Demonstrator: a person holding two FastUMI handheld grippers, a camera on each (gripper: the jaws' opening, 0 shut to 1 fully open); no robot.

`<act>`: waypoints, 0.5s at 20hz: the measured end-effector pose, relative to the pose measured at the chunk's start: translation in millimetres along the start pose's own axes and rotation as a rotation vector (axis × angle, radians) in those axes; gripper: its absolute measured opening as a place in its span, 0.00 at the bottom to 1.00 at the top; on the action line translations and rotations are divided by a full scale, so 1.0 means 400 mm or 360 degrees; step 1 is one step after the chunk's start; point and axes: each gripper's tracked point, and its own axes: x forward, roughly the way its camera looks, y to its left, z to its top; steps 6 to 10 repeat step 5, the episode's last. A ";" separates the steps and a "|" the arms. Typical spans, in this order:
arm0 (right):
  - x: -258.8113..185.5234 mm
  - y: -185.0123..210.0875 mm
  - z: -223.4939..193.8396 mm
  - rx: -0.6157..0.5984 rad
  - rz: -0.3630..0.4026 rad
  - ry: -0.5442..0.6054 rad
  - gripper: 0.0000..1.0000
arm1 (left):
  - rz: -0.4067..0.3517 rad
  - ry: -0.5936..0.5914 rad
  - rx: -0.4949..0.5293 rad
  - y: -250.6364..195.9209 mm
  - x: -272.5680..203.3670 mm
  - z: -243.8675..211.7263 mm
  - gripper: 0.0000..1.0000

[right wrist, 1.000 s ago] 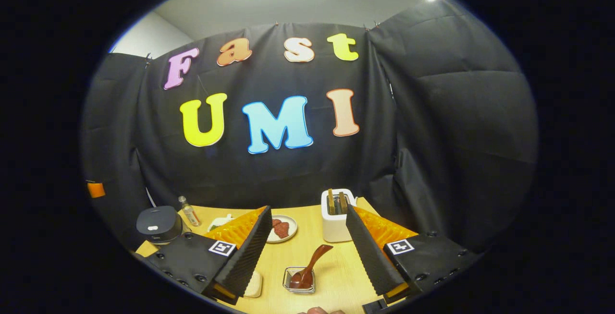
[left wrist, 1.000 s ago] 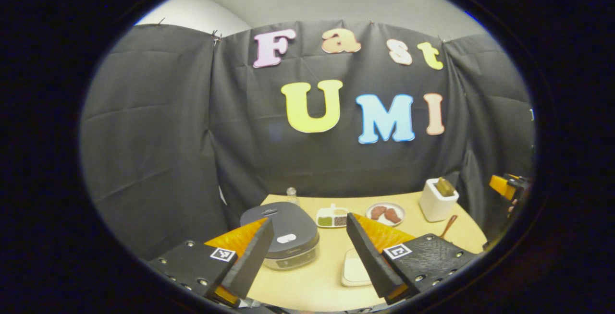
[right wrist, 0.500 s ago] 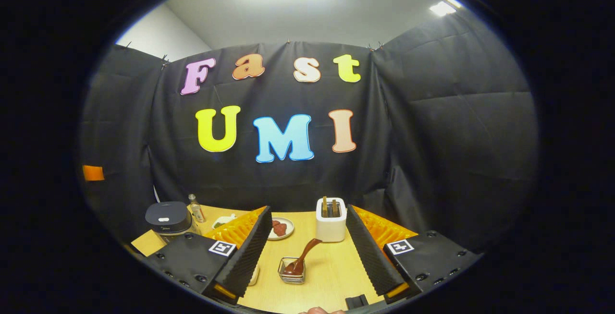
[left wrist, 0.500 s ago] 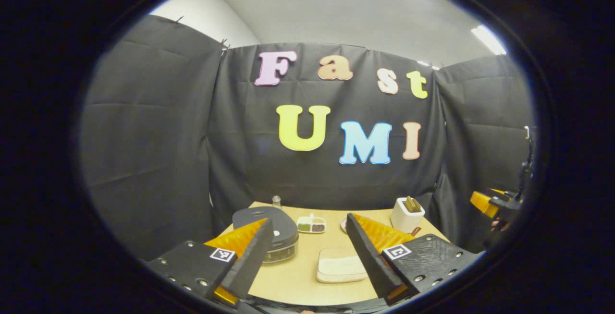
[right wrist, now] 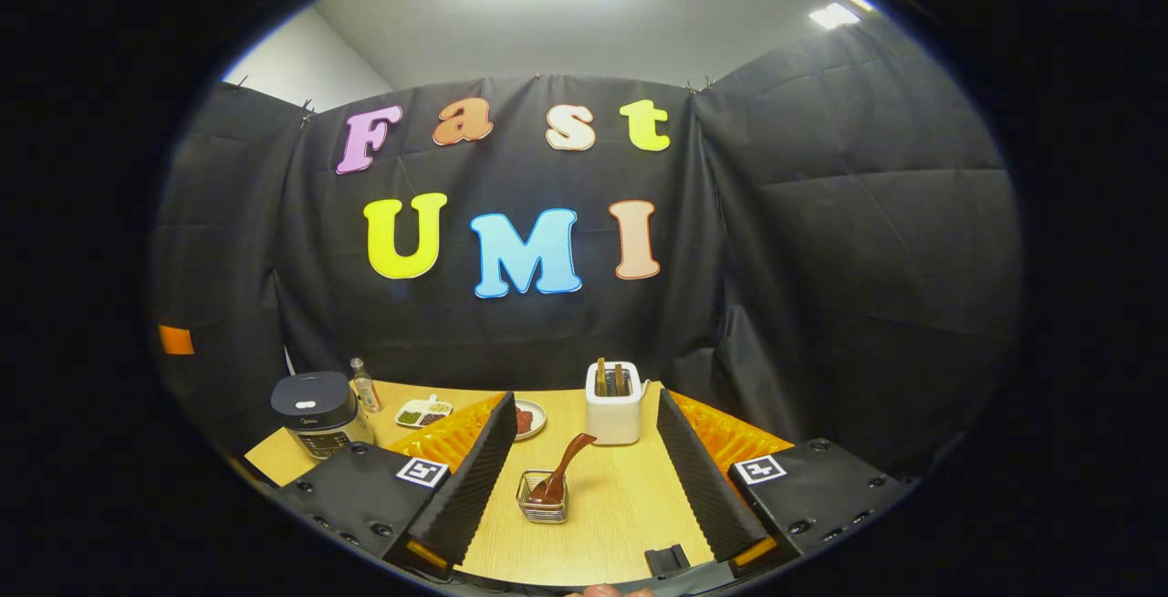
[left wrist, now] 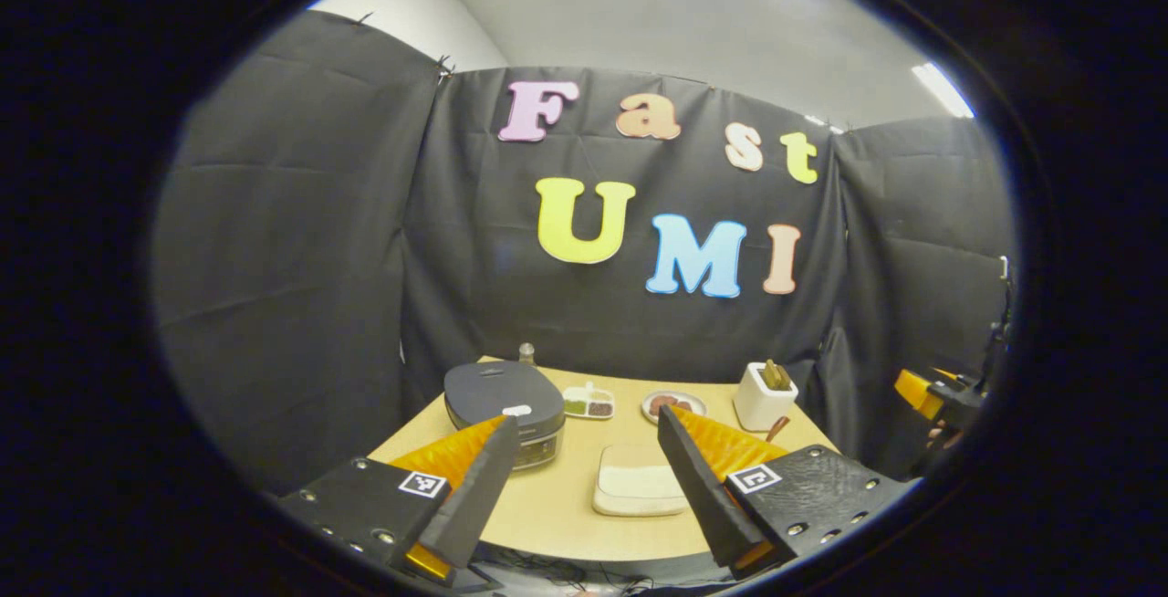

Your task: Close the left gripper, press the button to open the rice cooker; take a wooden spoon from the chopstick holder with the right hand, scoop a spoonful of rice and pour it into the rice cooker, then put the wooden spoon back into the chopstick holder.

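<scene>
The dark-lidded rice cooker stands shut at the table's left, a pale button on its lid. My left gripper is open and empty, well short of the cooker. In the right gripper view the cooker is at far left. A brown wooden spoon leans in a small clear cup, straight ahead between the fingers of my open right gripper. Behind it a white chopstick holder holds wooden sticks. The holder is right of centre in the left gripper view, with the right gripper beyond it.
On the wooden table lie a white flat tray, a divided condiment dish, a plate of brown pieces and a small bottle. Black cloth walls close in the table on three sides.
Both grippers have drawn back from the table, so the cooker, spoon and holder look smaller and farther off. Both stay open and empty.
</scene>
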 end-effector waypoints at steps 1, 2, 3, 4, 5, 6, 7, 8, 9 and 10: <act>0.000 0.001 0.002 -0.0006 0.0005 -0.0001 0.98 | 0.0009 0.0004 -0.0003 0.006 0.001 -0.005 0.99; 0.001 0.004 0.005 -0.0016 0.0009 -0.0002 0.98 | 0.0018 0.0004 -0.0003 0.015 -0.003 -0.005 0.99; 0.004 0.005 0.007 -0.0027 0.0012 -0.0003 0.98 | 0.0027 0.0003 -0.0003 0.021 -0.003 -0.006 0.99; 0.006 0.010 0.009 -0.0038 0.0019 0.0001 0.98 | 0.0034 0.0005 -0.0004 0.025 -0.004 -0.009 0.99; 0.009 0.016 0.012 -0.0044 0.0028 0.0004 0.98 | 0.0040 0.0009 -0.0006 0.029 -0.005 -0.012 0.99; 0.009 0.016 0.012 -0.0044 0.0028 0.0004 0.98 | 0.0040 0.0009 -0.0006 0.029 -0.005 -0.012 0.99; 0.009 0.016 0.012 -0.0044 0.0028 0.0004 0.98 | 0.0040 0.0009 -0.0006 0.029 -0.005 -0.012 0.99; 0.009 0.016 0.012 -0.0044 0.0028 0.0004 0.98 | 0.0040 0.0009 -0.0006 0.029 -0.005 -0.012 0.99; 0.009 0.016 0.012 -0.0044 0.0028 0.0004 0.98 | 0.0040 0.0009 -0.0006 0.029 -0.005 -0.012 0.99; 0.009 0.016 0.012 -0.0044 0.0028 0.0004 0.98 | 0.0040 0.0009 -0.0006 0.029 -0.005 -0.012 0.99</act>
